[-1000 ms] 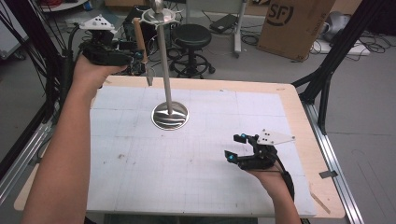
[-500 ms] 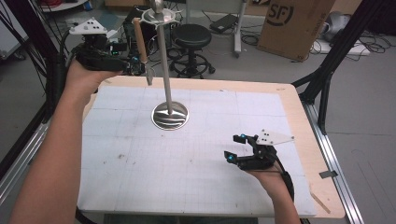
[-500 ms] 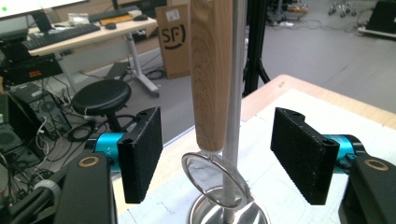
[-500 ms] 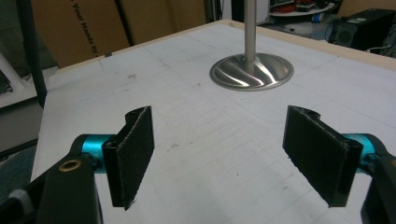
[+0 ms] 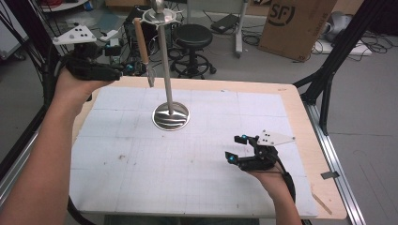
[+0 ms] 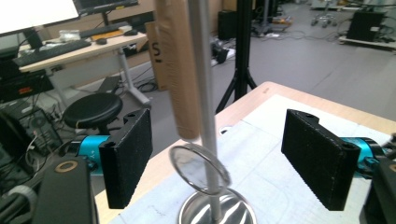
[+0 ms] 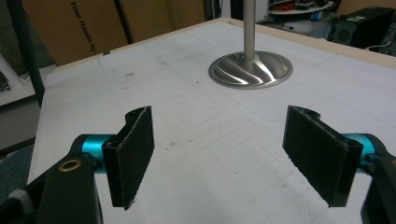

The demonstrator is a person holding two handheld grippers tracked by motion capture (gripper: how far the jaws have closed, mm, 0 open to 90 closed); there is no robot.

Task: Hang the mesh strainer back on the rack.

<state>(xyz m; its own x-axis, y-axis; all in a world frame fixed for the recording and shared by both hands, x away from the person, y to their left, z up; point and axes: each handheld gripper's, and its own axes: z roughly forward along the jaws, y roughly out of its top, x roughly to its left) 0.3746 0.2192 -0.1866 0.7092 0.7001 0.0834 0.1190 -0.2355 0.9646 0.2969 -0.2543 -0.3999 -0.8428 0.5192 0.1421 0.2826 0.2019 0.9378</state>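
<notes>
left gripper (image 5: 133,70) backed off utensil (image 5: 142,49) (hanging) | fingers just released | right gripper (image 5: 236,148) fingers released

right gripper (image 7: 219,158): jaws standing wide apart, gripping nothing | hovering over white mat (image 7: 187,121) | stand base (image 7: 251,69) sitting beyond gripper

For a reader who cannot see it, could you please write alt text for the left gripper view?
A wooden-handled utensil hangs beside the pole of a metal stand, its metal ring end low between the open black jaws of the left gripper, touched by neither. Behind lie the white mat and a black stool.
</notes>
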